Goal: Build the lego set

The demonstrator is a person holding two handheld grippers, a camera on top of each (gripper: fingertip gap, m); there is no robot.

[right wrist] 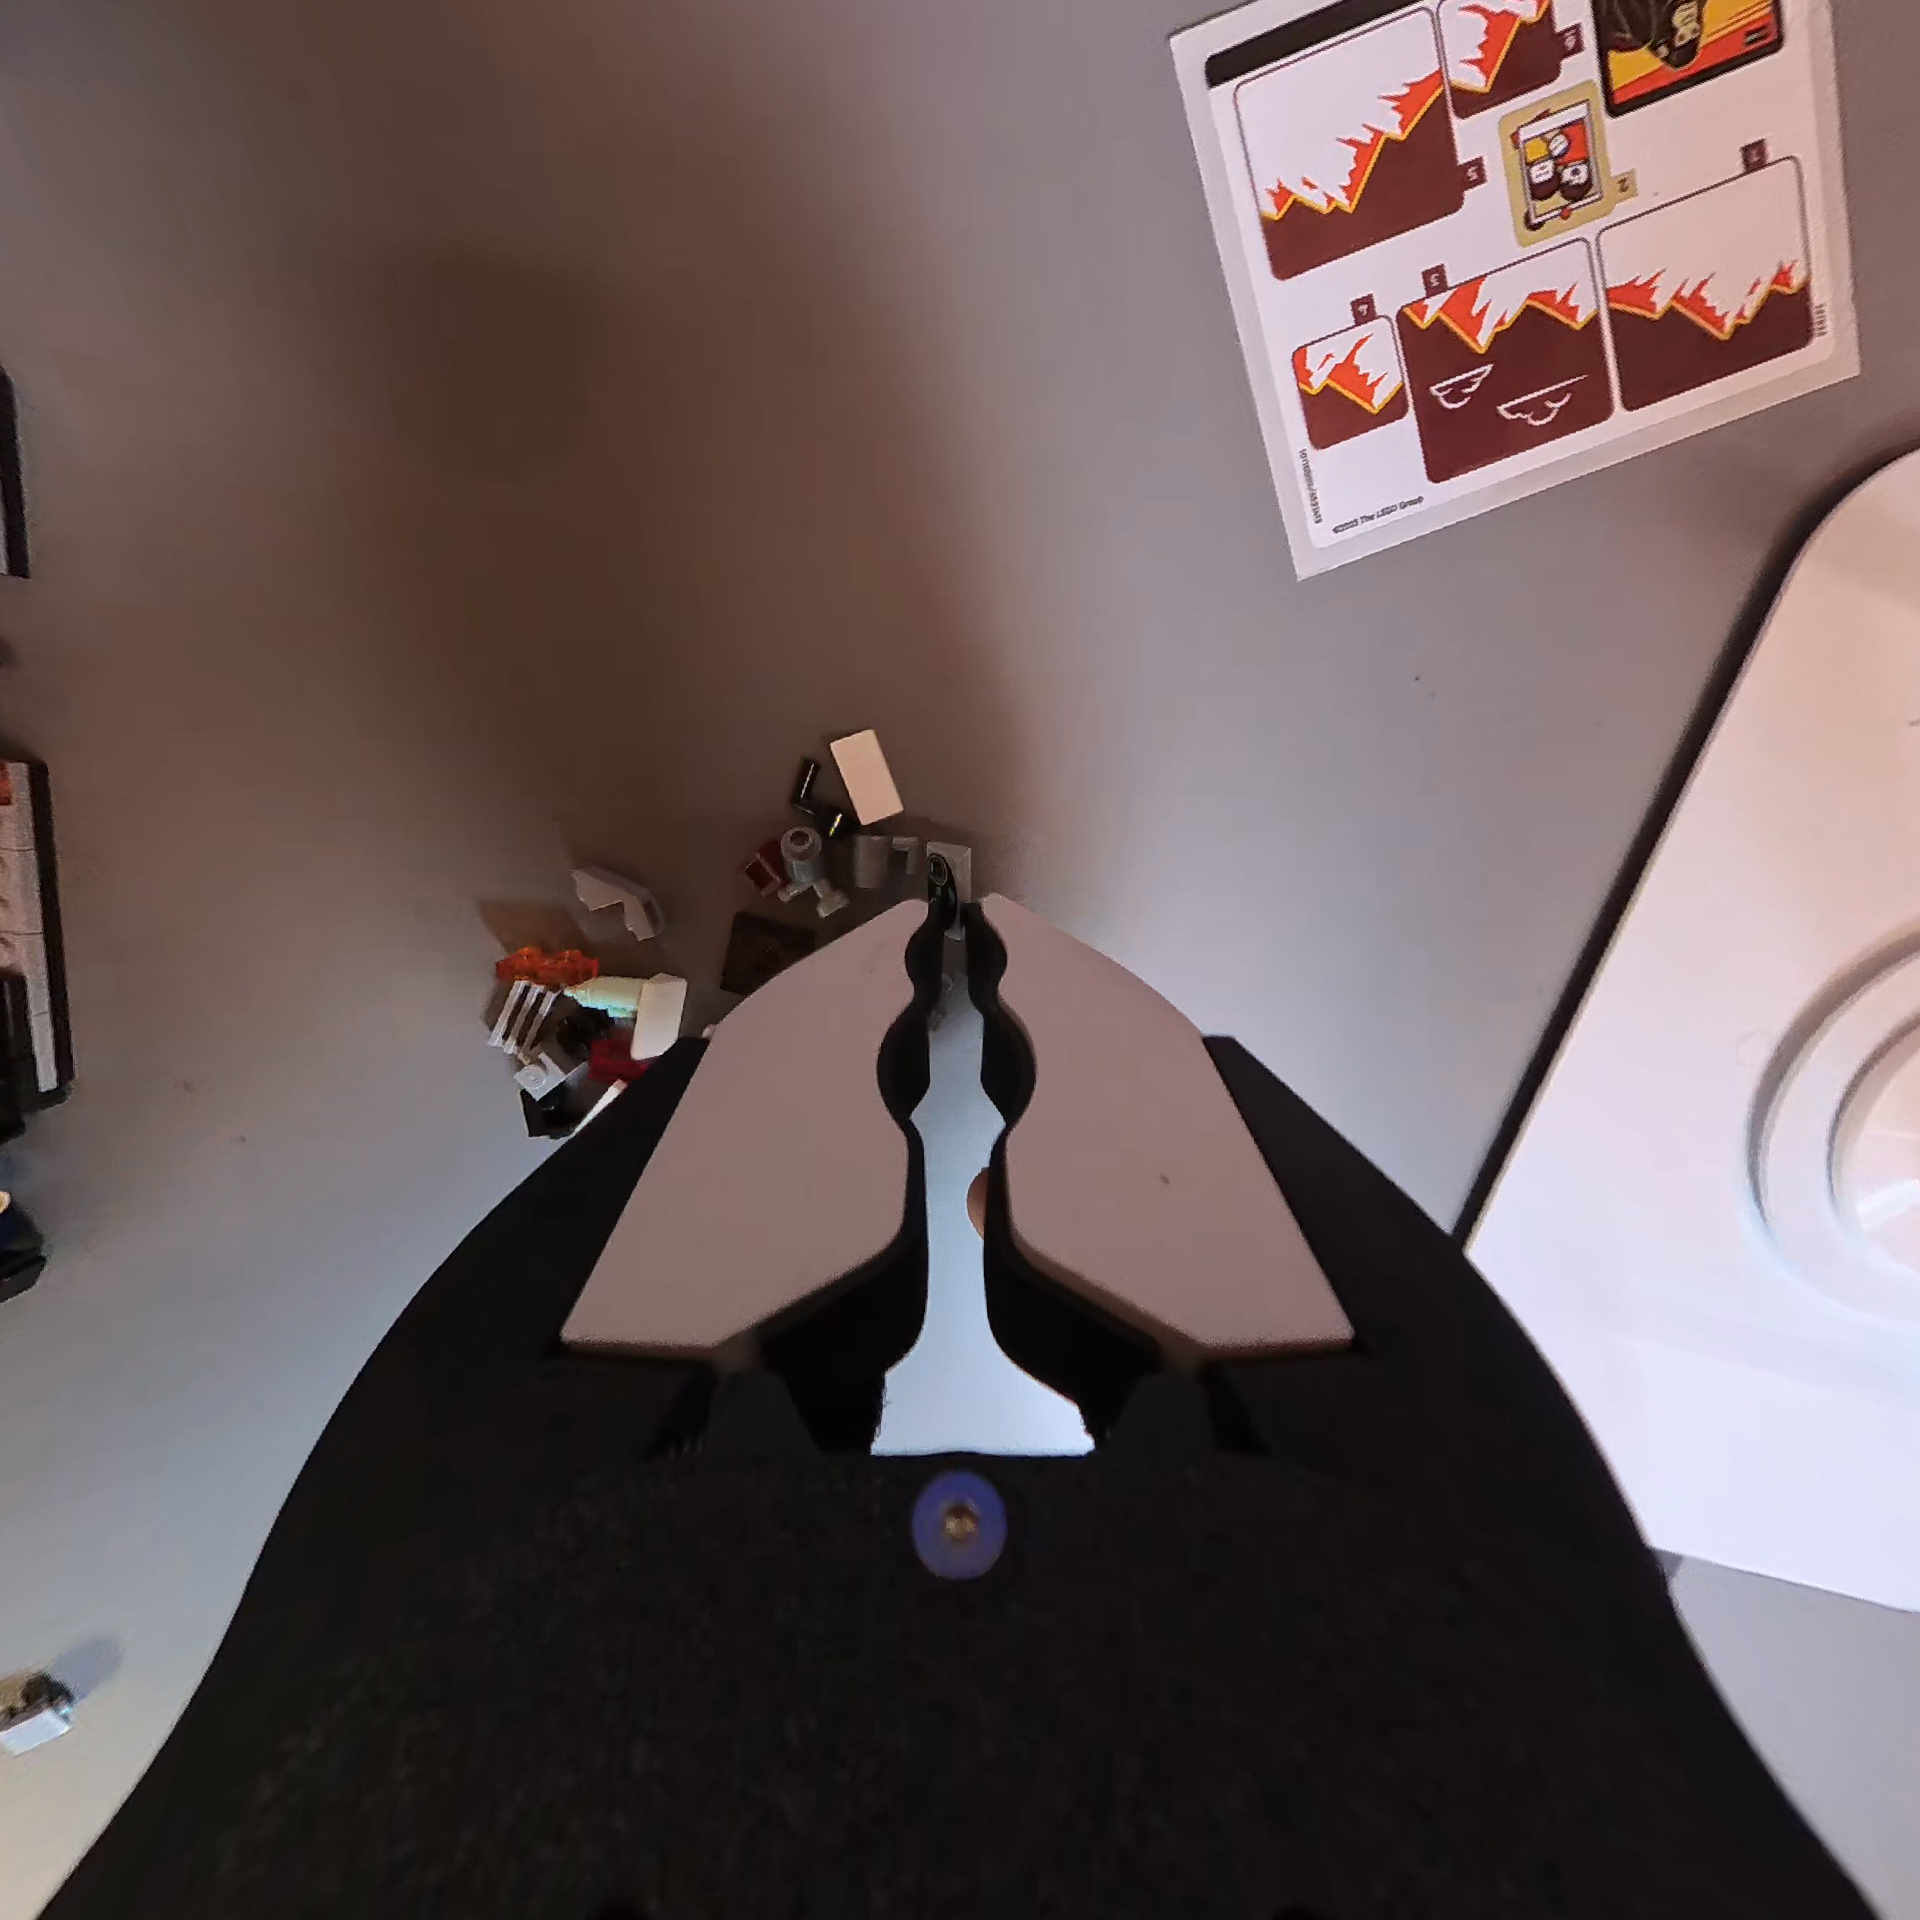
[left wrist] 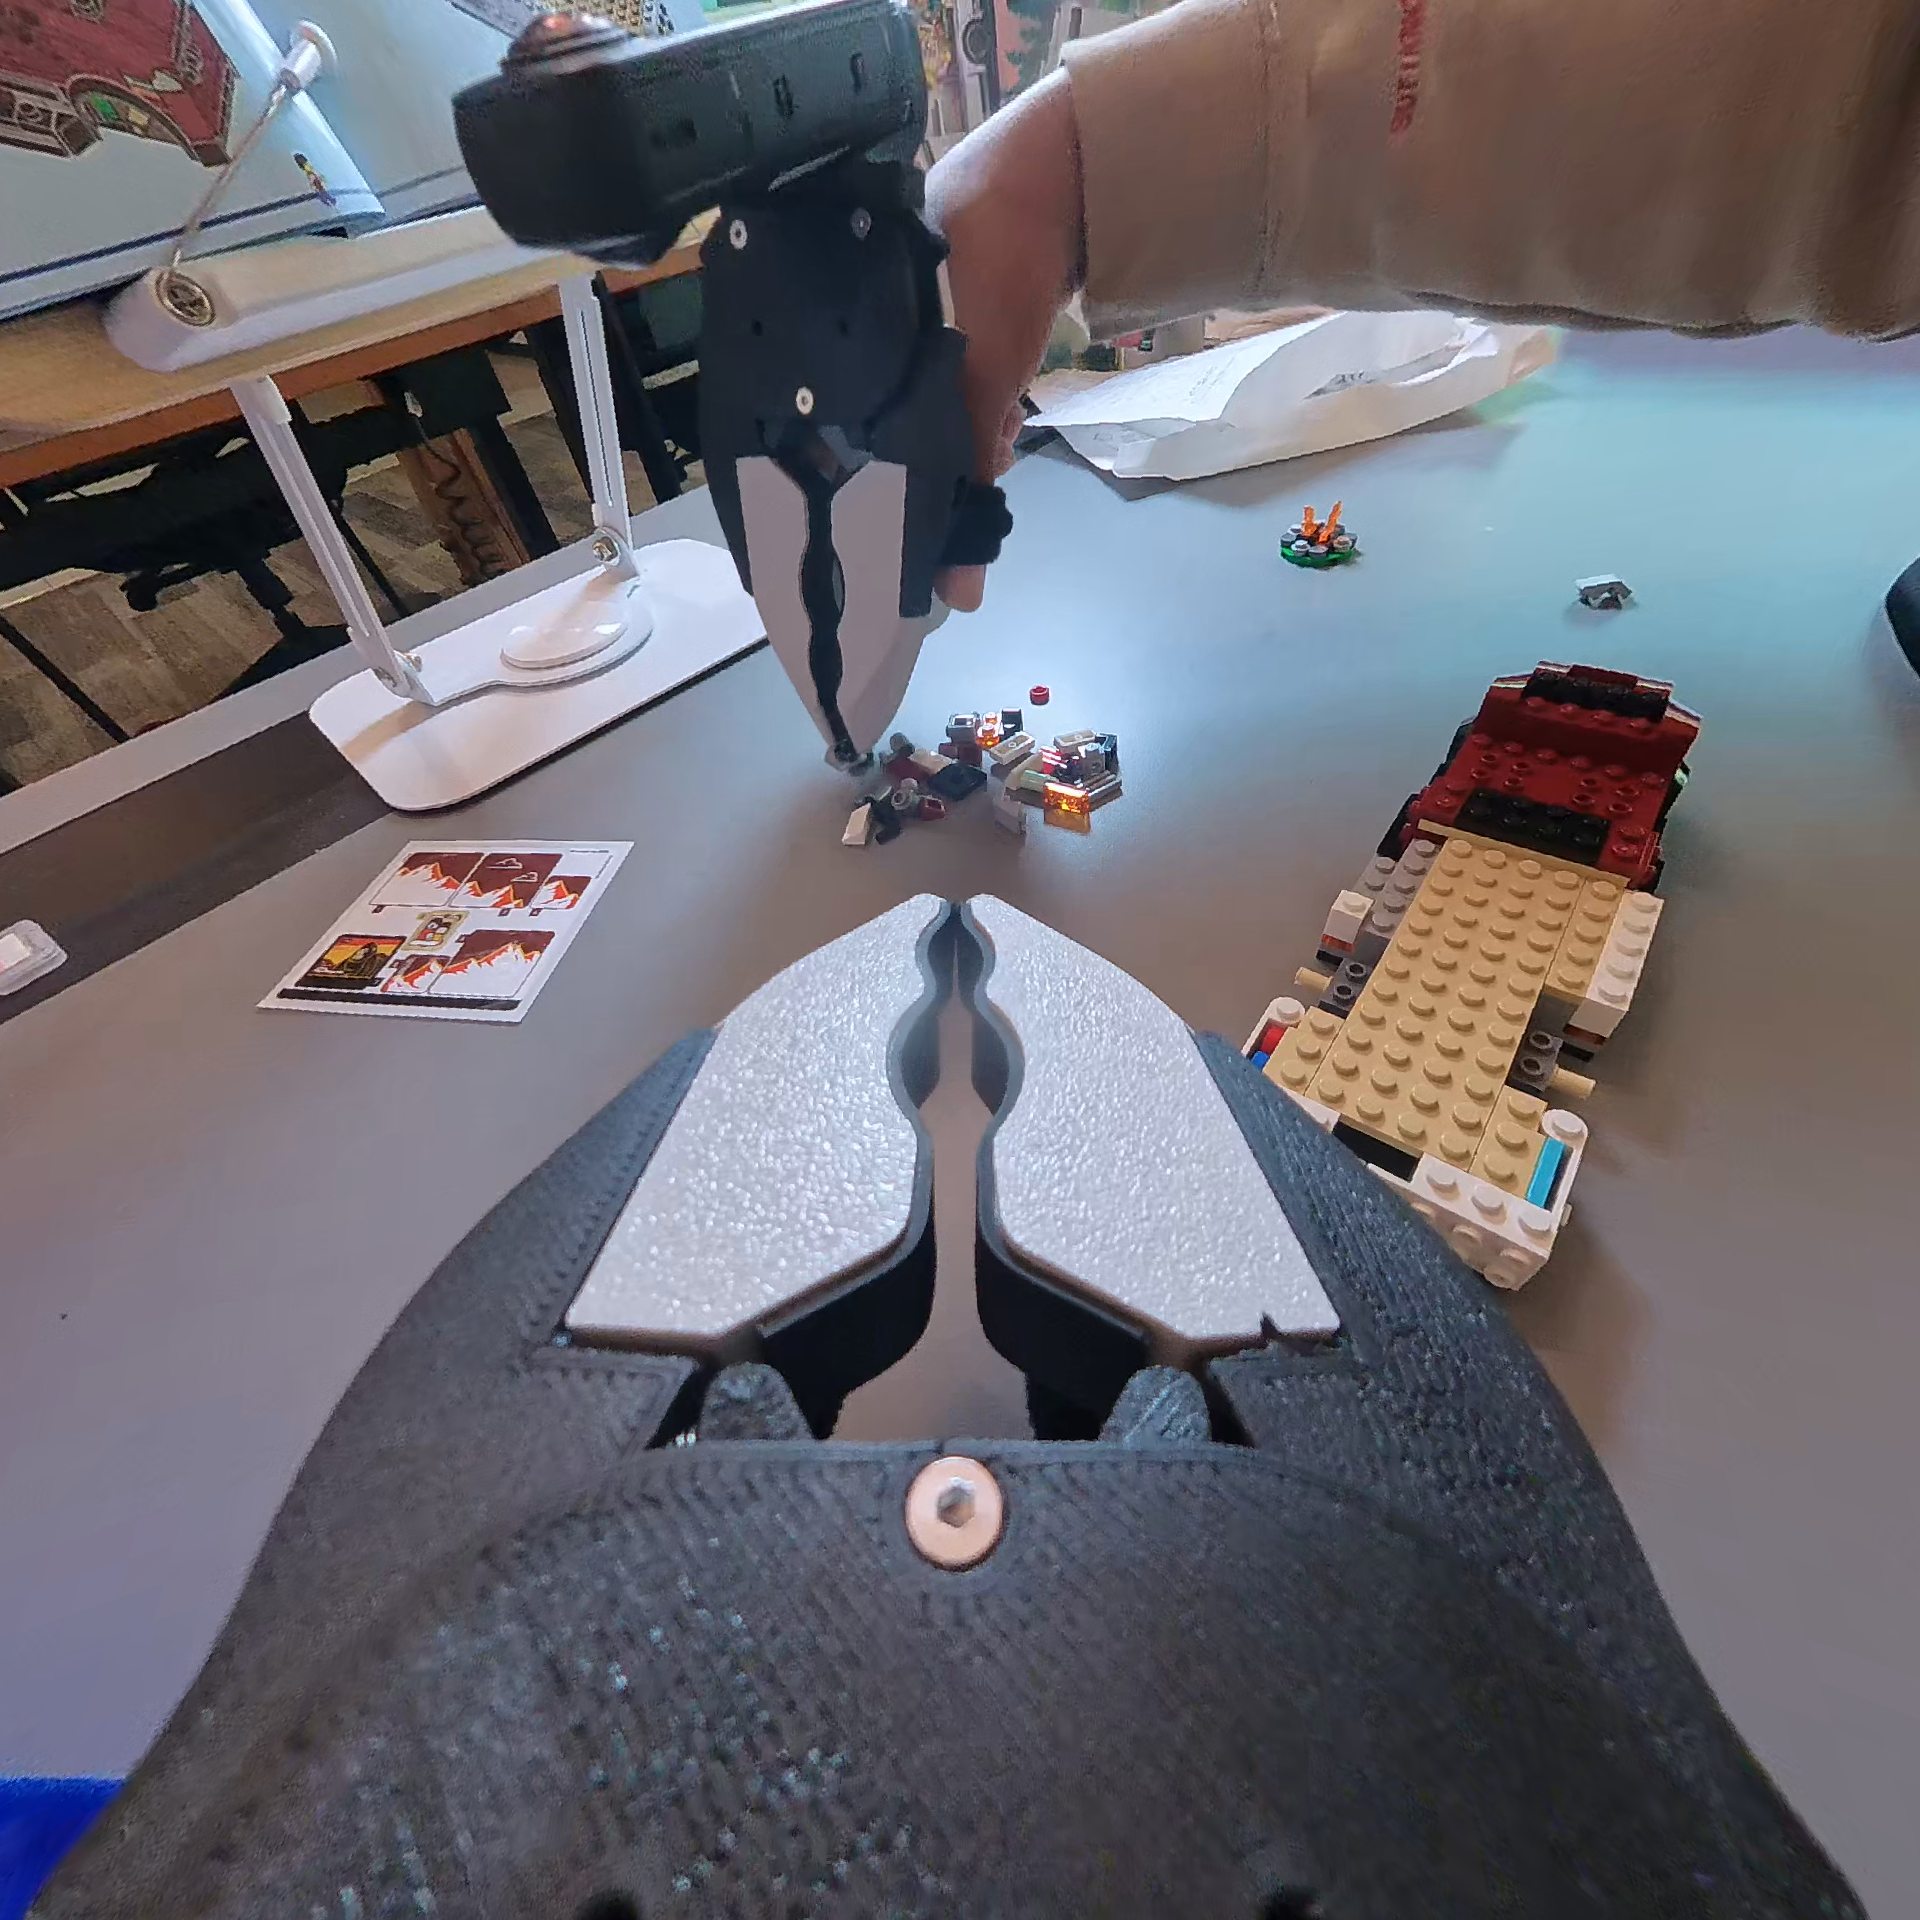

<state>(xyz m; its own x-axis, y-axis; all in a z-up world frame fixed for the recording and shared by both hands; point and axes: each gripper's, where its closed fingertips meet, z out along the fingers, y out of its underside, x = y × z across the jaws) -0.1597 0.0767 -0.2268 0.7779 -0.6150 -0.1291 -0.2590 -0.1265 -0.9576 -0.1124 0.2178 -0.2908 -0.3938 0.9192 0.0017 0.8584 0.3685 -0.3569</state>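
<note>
Two claws work over a grey table [left wrist: 312,1247]: nearest, the left claw [left wrist: 958,909] hovers with its tips together on nothing, a sticker sheet [left wrist: 447,925] to its left and a tan-and-red brick model [left wrist: 1475,987] to its right. Farther off, the right claw [right wrist: 948,906] points down at the edge of a pile of small bricks [left wrist: 997,774], nearly shut on a small grey piece with a dark ring [right wrist: 943,871], before a white stand base [left wrist: 540,675].

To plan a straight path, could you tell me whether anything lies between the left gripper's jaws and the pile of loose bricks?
Nothing visible: only bare table lies between the left gripper and the pile. The right gripper, shut on a small dark piece, stands at the pile's left edge.
</note>
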